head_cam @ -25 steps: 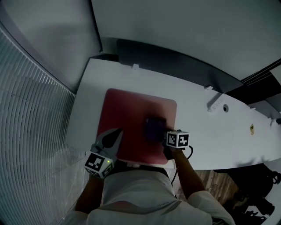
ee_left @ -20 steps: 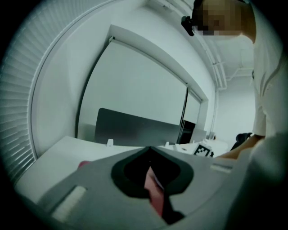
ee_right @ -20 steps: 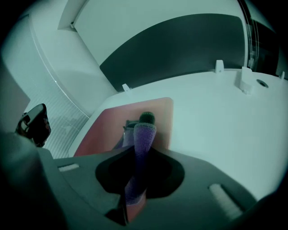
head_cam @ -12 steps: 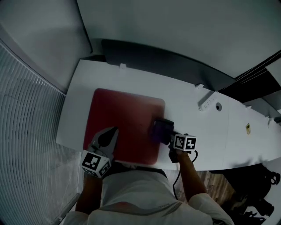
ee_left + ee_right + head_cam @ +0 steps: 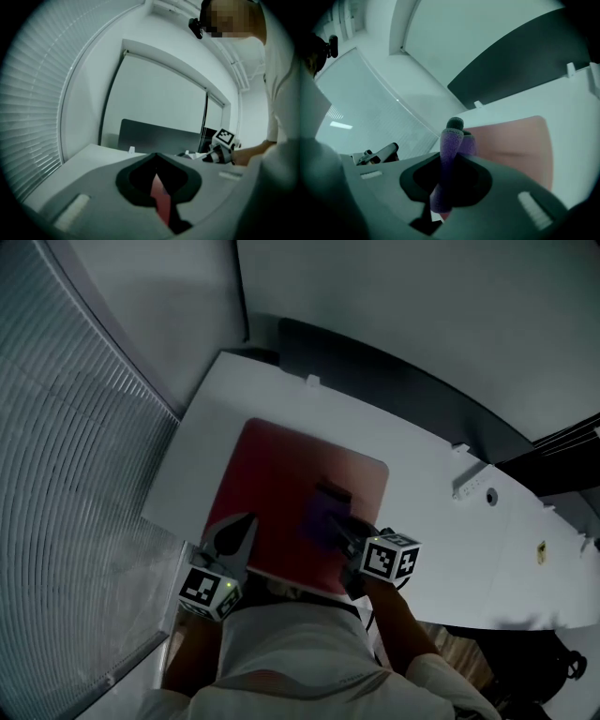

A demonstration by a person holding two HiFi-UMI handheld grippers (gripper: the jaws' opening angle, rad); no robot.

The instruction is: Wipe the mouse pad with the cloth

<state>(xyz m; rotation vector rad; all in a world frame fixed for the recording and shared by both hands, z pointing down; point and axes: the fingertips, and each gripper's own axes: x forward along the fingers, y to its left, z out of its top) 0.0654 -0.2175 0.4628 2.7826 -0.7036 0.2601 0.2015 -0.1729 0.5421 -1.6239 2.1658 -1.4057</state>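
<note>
My right gripper (image 5: 352, 535) was clamped on the purple cloth (image 5: 323, 517), which lay on the red mouse pad (image 5: 277, 474) toward its near right side. My left gripper (image 5: 246, 523) had its jaws drawn together, tips at the pad's near left edge on the white table (image 5: 431, 521).

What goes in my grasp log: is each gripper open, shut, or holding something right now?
Left gripper: shut.
Right gripper: shut on the purple cloth.
</note>
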